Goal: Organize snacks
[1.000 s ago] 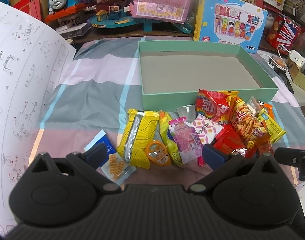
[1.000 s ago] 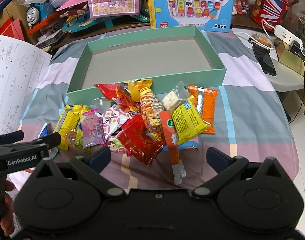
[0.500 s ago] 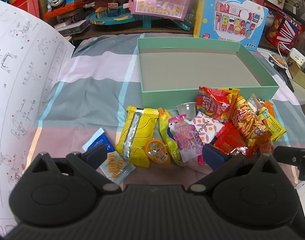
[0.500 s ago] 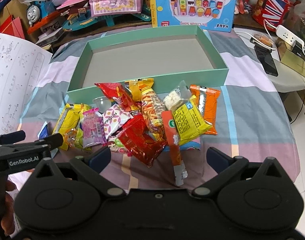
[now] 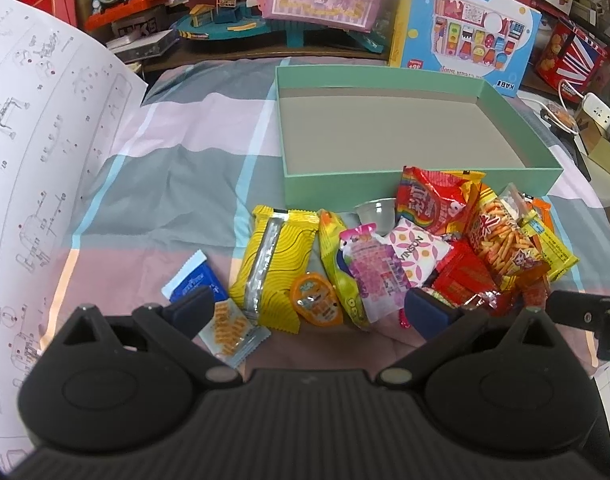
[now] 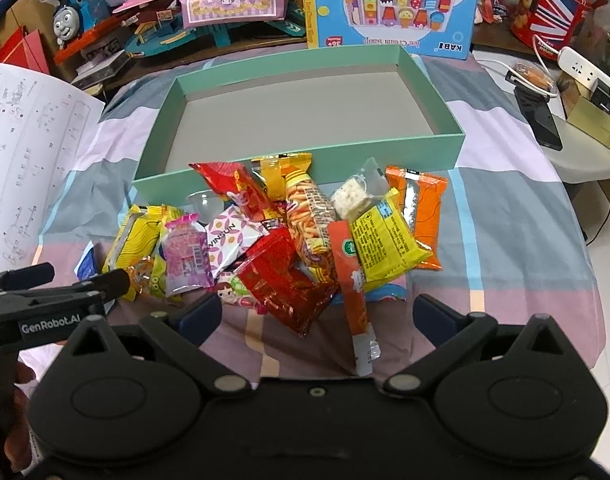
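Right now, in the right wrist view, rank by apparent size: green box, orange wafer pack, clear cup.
1. green box, by far the largest.
2. orange wafer pack.
3. clear cup, smallest and partly hidden by wrappers.

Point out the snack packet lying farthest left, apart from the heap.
The blue-and-white sachet, beside the left tool. It lies at the row's left end, left of the yellow wavy packet.

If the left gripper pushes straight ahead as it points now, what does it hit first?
Probably the orange jelly cup, which lies nearest between the open fingers of the left gripper, with the yellow wafer pack beside it. Depth is hard to judge here.
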Demonstrator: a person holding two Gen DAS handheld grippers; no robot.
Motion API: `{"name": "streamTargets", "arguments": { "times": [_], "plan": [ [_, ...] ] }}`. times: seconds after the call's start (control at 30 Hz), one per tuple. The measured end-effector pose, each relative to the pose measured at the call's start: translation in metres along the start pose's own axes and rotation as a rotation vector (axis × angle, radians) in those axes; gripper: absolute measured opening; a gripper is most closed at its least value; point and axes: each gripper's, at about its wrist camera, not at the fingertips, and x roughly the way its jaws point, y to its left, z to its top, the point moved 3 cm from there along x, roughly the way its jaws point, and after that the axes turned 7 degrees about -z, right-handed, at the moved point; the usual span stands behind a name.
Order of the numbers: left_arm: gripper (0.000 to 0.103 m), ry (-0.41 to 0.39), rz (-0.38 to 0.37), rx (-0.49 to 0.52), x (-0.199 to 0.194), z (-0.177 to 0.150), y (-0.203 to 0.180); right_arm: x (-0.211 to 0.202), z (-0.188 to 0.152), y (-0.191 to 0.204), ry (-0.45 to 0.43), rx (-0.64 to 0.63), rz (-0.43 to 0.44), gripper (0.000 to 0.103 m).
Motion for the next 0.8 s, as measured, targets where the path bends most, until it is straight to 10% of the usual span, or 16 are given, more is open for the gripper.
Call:
{"name": "streamTargets", "arguments": {
  "times": [0.8],
  "plan": [
    [0.103, 0.034, 0.050, -0.066, 0.035, 0.000, 0.054, 0.011, 0.005, 0.005, -0.100, -0.029, 0.137, 0.103]
  ]
}}
